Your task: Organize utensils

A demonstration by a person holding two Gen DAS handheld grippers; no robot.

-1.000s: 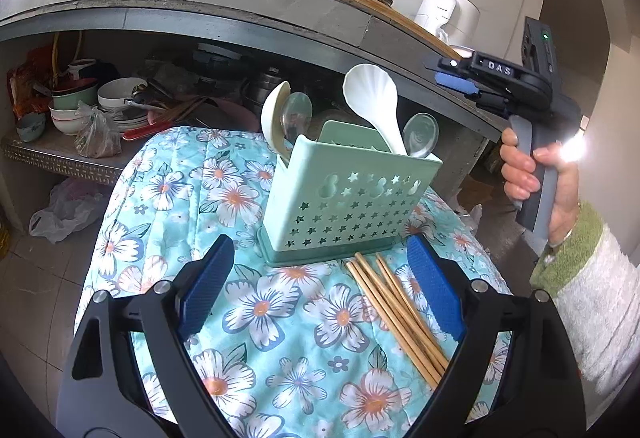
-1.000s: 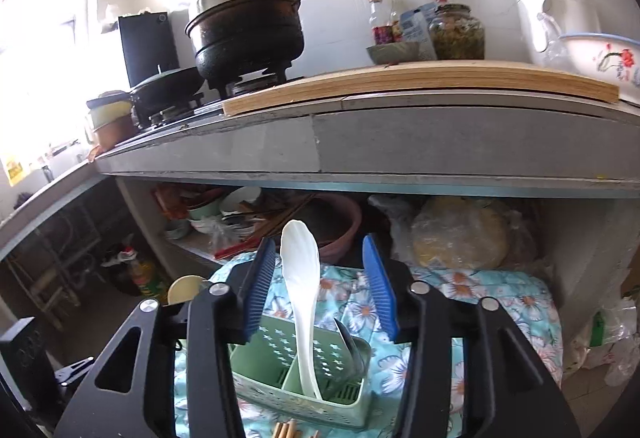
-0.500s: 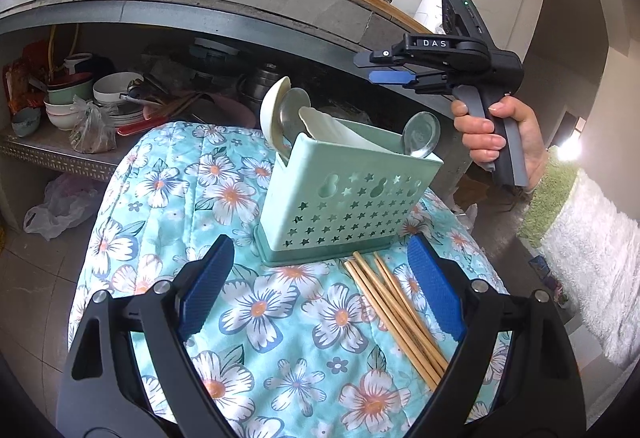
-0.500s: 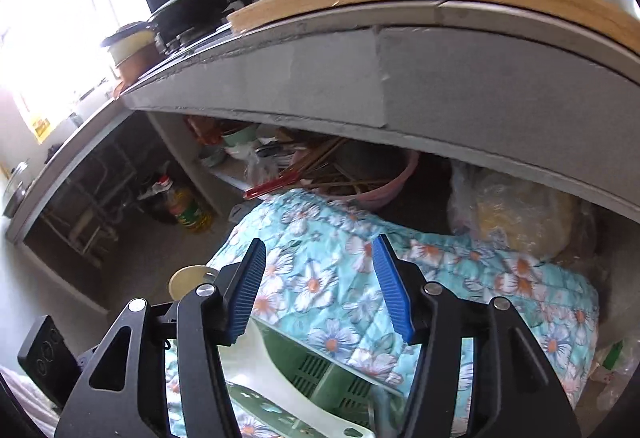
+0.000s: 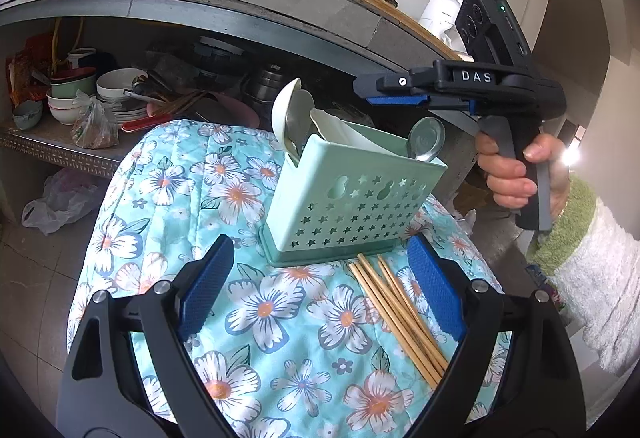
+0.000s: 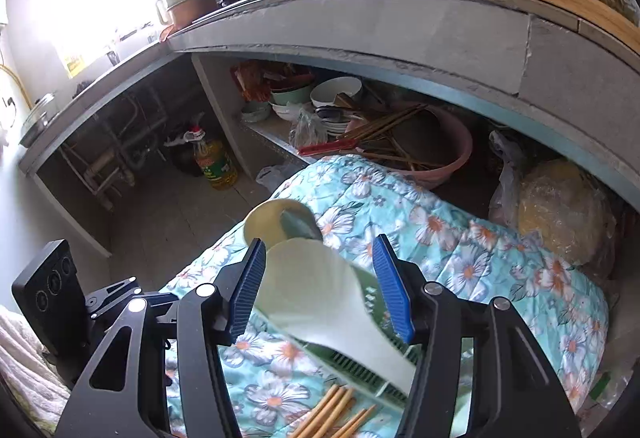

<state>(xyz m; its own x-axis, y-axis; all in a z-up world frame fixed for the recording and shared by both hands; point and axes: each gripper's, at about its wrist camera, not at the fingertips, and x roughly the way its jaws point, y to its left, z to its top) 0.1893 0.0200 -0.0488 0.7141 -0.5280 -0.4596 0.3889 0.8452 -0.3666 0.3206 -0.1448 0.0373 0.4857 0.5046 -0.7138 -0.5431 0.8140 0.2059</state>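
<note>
- Since a second ago: white plastic rice paddle (image 5: 352, 136) tipped from upright to lying slantwise across mint-green star-perforated plastic utensil holder (image 5: 352, 198); right gripper (image 6: 320, 286) swung over it.
- Right gripper jaws half apart, gripping nothing; paddle blade beneath, pads clear of it.
- Left gripper (image 5: 320, 290) wide open, empty, hovering over floral turquoise cloth (image 5: 248, 302).
- Holder also contains cream spoon (image 5: 282, 110) and steel spoon (image 5: 426, 138), bowls up.
- Bamboo chopsticks (image 5: 396, 310) flat on cloth just before holder, ends pointing towards it.
</note>
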